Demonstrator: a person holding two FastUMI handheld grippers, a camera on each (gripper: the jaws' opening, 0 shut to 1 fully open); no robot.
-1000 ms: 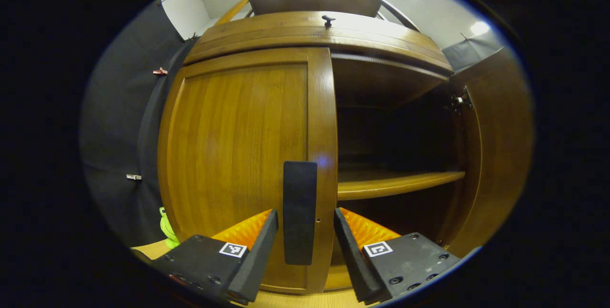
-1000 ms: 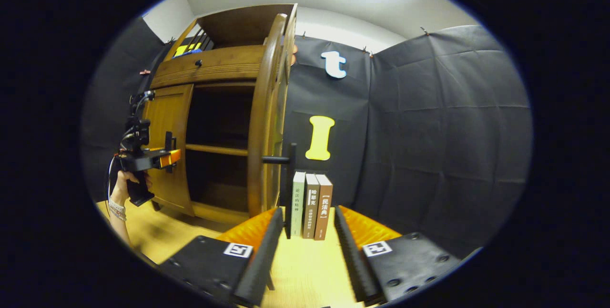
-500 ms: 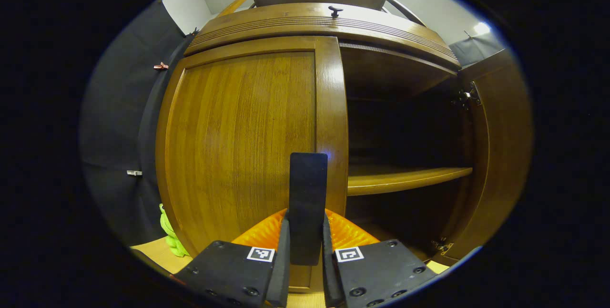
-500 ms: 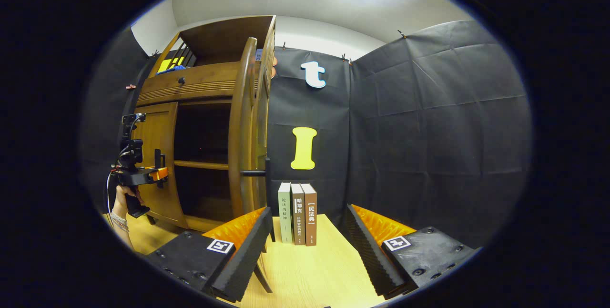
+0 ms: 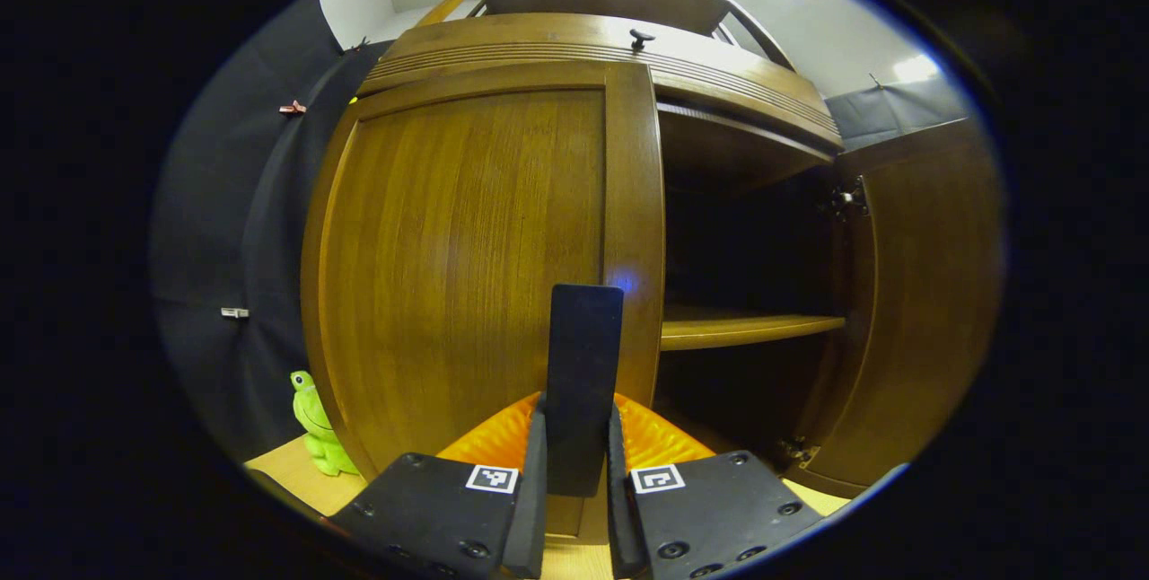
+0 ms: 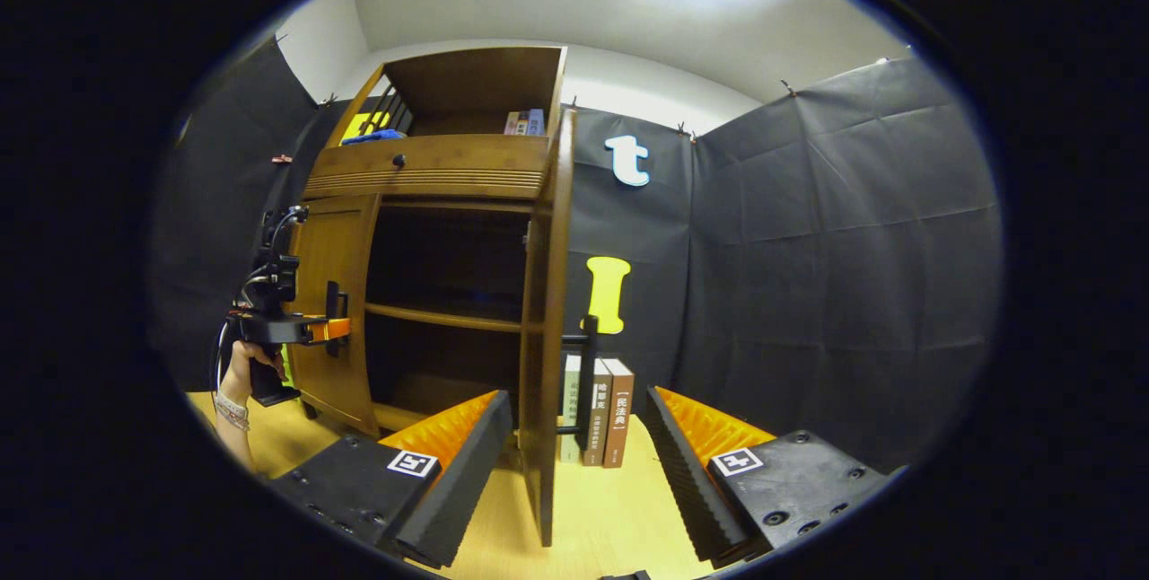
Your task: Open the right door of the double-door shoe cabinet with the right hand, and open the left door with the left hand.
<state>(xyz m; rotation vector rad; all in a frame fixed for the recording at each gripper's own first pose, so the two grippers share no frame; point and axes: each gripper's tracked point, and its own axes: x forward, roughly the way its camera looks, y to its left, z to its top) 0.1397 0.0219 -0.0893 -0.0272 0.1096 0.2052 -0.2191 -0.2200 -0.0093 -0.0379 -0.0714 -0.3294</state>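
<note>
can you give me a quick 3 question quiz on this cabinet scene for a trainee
1. True or false: the left gripper is shut on the left door handle.
2. Which door of the shoe cabinet stands open? A) the left door B) the right door C) both
3. Fill in: the green toy frog stands on the floor just ____ of the cabinet in the left gripper view.

Key
1. True: both fingers press on the handle.
2. B: the right door is swung wide, the left door is shut against the frame, and the right gripper is open, its fingers apart either side of the right door's edge.
3. left
</note>
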